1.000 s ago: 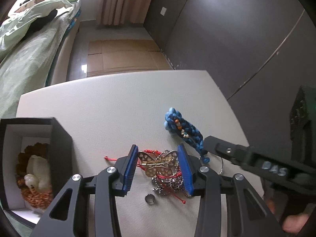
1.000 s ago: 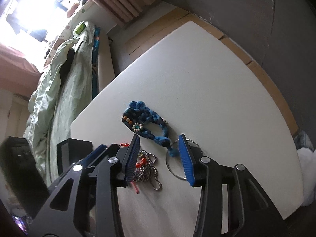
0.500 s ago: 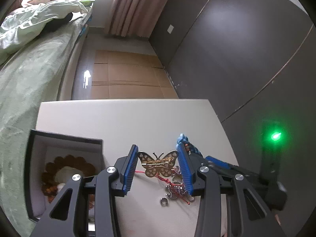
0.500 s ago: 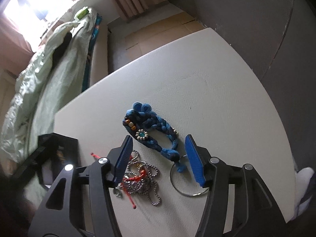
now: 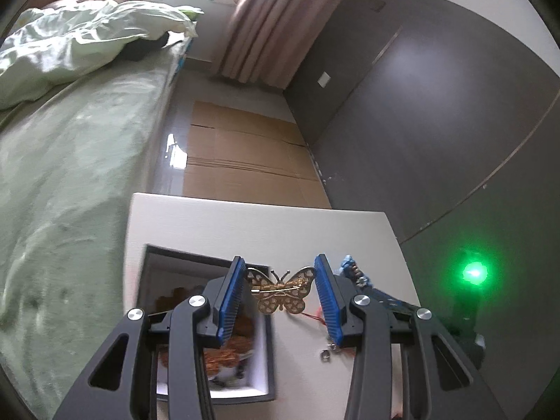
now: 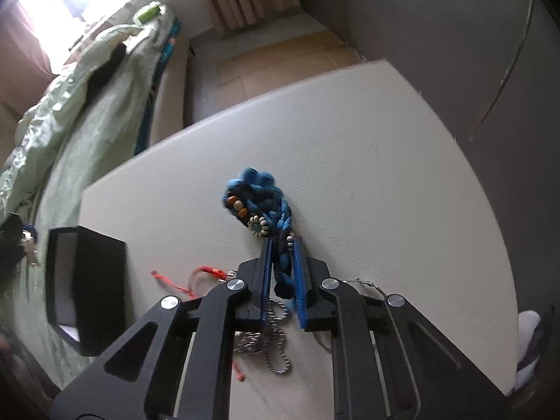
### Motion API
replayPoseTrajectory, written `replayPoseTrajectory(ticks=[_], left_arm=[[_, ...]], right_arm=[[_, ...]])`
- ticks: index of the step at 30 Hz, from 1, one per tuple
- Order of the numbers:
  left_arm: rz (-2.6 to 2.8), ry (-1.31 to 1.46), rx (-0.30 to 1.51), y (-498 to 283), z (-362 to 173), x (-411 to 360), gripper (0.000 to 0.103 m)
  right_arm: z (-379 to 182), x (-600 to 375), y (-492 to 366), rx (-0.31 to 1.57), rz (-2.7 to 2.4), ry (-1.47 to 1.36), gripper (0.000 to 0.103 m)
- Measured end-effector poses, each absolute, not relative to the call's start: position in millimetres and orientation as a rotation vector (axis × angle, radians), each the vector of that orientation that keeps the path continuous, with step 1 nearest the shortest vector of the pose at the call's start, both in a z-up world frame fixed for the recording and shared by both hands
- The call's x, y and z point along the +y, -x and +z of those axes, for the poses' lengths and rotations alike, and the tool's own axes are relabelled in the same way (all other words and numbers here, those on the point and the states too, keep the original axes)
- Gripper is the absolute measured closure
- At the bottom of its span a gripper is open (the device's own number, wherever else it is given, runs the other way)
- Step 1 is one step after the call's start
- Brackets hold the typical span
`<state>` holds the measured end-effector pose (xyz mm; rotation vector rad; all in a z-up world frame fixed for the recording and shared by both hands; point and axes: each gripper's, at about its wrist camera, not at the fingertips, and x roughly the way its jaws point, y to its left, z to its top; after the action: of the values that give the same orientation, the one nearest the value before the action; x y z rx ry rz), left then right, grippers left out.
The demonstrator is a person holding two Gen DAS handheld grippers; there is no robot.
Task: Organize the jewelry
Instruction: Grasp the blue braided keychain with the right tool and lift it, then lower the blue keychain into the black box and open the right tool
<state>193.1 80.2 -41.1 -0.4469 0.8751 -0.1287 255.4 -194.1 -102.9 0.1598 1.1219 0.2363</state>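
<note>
pinching a gold butterfly clip (image 5: 280, 292), left gripper (image 5: 278, 297) hangs over the black box (image 5: 210, 332); right gripper (image 6: 282, 273), jaws just closing, clamps the blue braided bracelet (image 6: 260, 206) beside the box.

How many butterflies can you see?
1. The gold butterfly clip sits between the blue pads of the left gripper, held up near the edge of the black jewelry box. More could be hidden inside the box or under the tangled pile.

I count: grippers 2, left gripper (image 5: 278, 292) and right gripper (image 6: 282, 257) | butterfly clip (image 5: 280, 292) 1 | blue braided bracelet (image 6: 260, 206) 1 | black box (image 6: 87, 287) 1 | bead chain (image 6: 274, 350) 1 | red cord (image 6: 196, 276) 1 | small ring (image 5: 325, 355) 1 | table (image 6: 385, 175) 1
</note>
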Motion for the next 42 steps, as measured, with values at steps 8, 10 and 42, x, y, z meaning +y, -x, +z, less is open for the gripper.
replayPoseTrajectory(ticks=[8,10,42], left_arm=[[-0.082,0.472,0.896,-186.2,-50.5,104.2,0.064],[-0.068,0.475,0.910,-186.1,-54.3,106.8,0.064],[0.028,0.573,0.872,-137.8,-36.7,163.1,0.022]], right_arm=[[-73.9,-176.7,-241.4,1.057,0.319,-0.218,0.090],[-68.4,-171.8,-238.4,1.047,0.348,-0.235,0.090],[-40.1,-92.8,-186.1,0.994,0.723,-0.390,0.012]])
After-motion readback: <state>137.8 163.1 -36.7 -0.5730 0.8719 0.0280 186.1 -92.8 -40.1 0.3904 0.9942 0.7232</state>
